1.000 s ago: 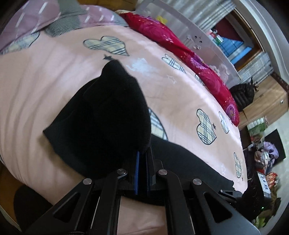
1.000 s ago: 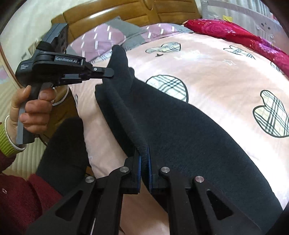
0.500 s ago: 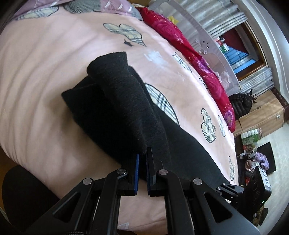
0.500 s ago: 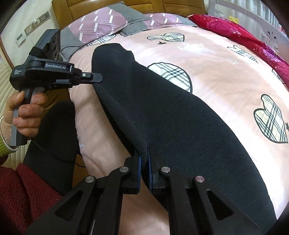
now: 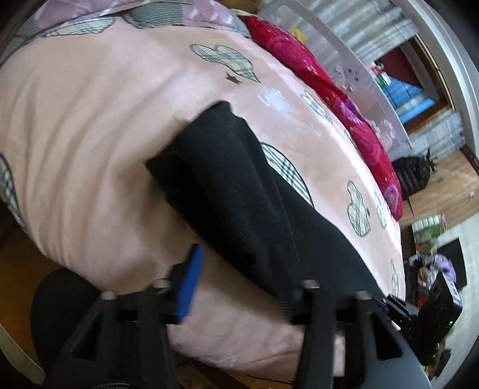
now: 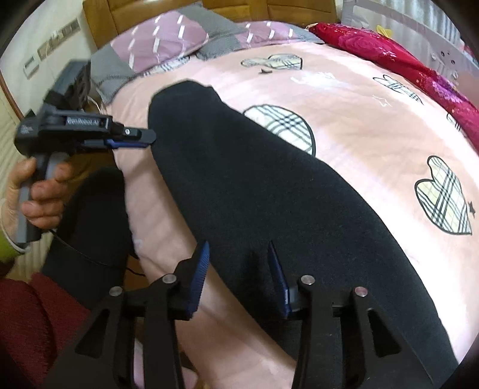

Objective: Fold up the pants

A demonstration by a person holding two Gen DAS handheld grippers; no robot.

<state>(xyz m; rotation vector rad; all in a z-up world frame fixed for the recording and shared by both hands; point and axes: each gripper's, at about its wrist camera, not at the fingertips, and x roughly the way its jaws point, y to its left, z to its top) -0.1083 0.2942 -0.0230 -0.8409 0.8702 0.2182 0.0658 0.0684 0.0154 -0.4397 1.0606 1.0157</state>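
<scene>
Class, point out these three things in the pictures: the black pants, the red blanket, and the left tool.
black pants (image 6: 254,179), right wrist view, middle of cloth.
red blanket (image 5: 338,101), left wrist view, mid-length.
left tool (image 6: 146,137), right wrist view, fingertips.

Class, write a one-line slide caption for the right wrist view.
Right claw open over black pants on the pink bedsheet; left claw at their far end.

Pants (image 6: 254,185): black knitted cloth, matt, with a fine fuzzy nap; bedsheet (image 6: 359,125): pink woven cloth, smooth, faintly creased, printed with plaid hearts; pillow (image 6: 161,42): mauve and grey cloth, matt; blanket (image 6: 398,59): red cloth, satiny sheen; headboard (image 6: 143,12): varnished wood, glossy; right gripper (image 6: 236,275): matt black plastic arms, bright metal pins, ribbed blue pads (image 6: 199,278); left gripper (image 5: 239,284): the same black plastic.
</scene>
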